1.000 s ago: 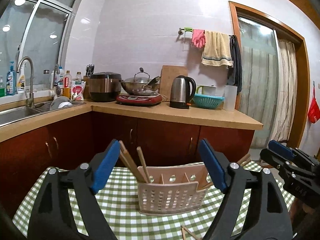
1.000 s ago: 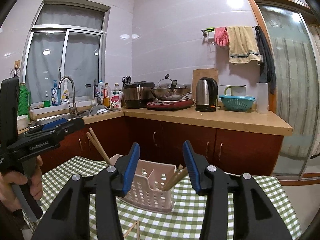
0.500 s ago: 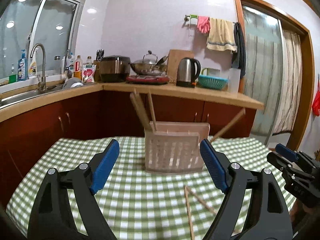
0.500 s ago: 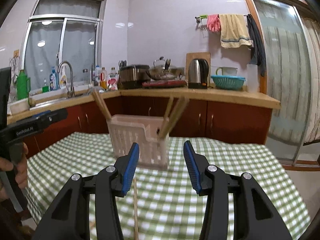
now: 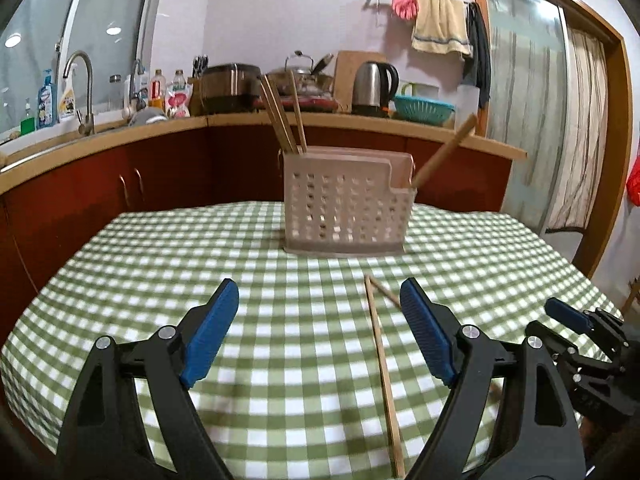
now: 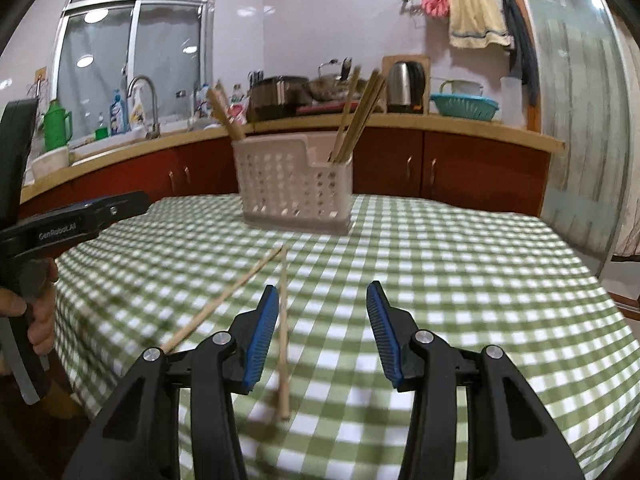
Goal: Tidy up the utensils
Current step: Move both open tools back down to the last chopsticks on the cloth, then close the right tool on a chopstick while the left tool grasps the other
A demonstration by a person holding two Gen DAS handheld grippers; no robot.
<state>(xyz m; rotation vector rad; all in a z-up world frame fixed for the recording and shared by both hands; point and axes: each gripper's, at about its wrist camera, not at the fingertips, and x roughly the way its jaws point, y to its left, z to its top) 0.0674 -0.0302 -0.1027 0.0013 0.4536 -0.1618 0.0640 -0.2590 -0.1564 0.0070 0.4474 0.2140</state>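
A pale perforated utensil holder (image 5: 345, 204) (image 6: 294, 186) stands on the green checked tablecloth (image 5: 200, 248), with several wooden chopsticks upright in it. Two loose chopsticks (image 5: 383, 376) (image 6: 283, 320) lie on the cloth in a V, their far ends meeting toward the holder. My left gripper (image 5: 318, 332) hovers low over the cloth, open and empty, the loose chopsticks by its right finger. My right gripper (image 6: 322, 332) is open and empty too, with one chopstick just inside its left finger. In the left wrist view the right gripper (image 5: 576, 340) shows at the right edge.
A kitchen counter (image 5: 360, 124) runs behind the table with a sink tap (image 5: 82, 88), rice cooker, wok, kettle (image 5: 374, 88) and teal basket. A door with a curtain stands at the right. A hand (image 6: 38, 316) holds the left gripper at the left edge.
Both grippers have come down toward the tablecloth and tilted further down. The holder now sits higher in both views, and the loose chopsticks have come fully into view.
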